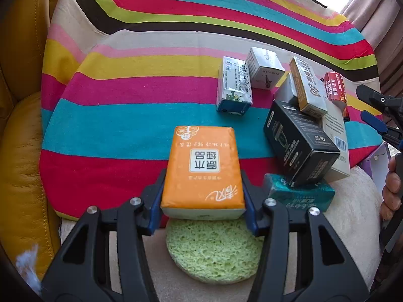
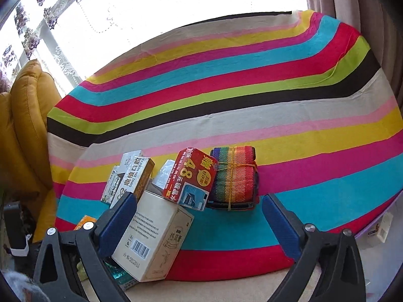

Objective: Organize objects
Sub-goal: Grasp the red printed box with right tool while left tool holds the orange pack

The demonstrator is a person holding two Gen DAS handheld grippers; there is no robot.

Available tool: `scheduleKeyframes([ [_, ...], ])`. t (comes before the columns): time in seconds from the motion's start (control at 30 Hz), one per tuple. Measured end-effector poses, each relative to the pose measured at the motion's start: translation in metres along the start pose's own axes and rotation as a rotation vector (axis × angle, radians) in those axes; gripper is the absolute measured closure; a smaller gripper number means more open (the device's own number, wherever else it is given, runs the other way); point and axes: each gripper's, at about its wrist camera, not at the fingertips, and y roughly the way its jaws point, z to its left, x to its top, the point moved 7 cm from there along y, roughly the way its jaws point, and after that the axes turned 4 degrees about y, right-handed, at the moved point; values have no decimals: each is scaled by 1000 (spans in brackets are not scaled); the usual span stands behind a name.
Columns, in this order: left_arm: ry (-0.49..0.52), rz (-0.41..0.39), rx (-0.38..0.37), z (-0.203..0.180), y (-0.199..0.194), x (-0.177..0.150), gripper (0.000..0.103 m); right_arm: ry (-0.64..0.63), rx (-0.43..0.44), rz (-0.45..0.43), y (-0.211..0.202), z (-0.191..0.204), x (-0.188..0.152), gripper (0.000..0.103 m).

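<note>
My left gripper point(image 1: 202, 191) is shut on an orange tissue pack point(image 1: 201, 166) and holds it above a green round sponge point(image 1: 214, 249). To its right, a black box point(image 1: 299, 146) leans on a teal tissue pack point(image 1: 299, 193) in a heap with a beige box point(image 1: 337, 136), a gold-edged box point(image 1: 306, 88) and a red box point(image 1: 336, 89). My right gripper point(image 2: 199, 216) is open and empty; the beige box point(image 2: 153, 236) lies against its left finger. The red box point(image 2: 191, 176) and a rainbow strap roll point(image 2: 234, 176) lie ahead of it.
A striped cloth point(image 1: 126, 115) covers the seat. A blue-white box point(image 1: 234, 88) and a white box point(image 1: 264, 68) stand at the back. A yellow leather sofa arm point(image 1: 22, 125) is at the left. Curtains point(image 2: 352, 12) hang at the right.
</note>
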Motion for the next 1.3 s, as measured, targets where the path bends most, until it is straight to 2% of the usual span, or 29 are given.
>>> scheduleKeyframes([
  [0.07,0,-15,10,0,0,-1,47,51,58,14,8,-2,4,12],
  [0.13,-1,-26,11,0,1,-2,47,52,64,20,14,-1,8,17],
  [0.27,-15,-32,-11,-2,-2,-2,47,56,103,35,24,5,13,20],
  [0.33,-21,-34,-19,-2,-1,-3,47,72,115,55,33,5,12,27],
  [0.47,-28,-38,-33,1,2,-1,47,67,133,45,37,8,13,35],
  [0.53,-30,-40,-35,1,2,-1,47,72,144,68,42,8,10,52],
  [0.63,-29,-44,-33,0,0,-2,47,65,135,91,46,7,5,69],
  [0.73,-26,-52,-26,-3,-2,-4,47,39,111,81,45,8,2,71],
  [0.97,-17,-87,9,-2,-8,-5,47,-15,63,-16,16,7,-1,71],
  [1.3,-30,-243,103,1,-55,-8,47,-70,37,-159,-43,5,-18,71],
])
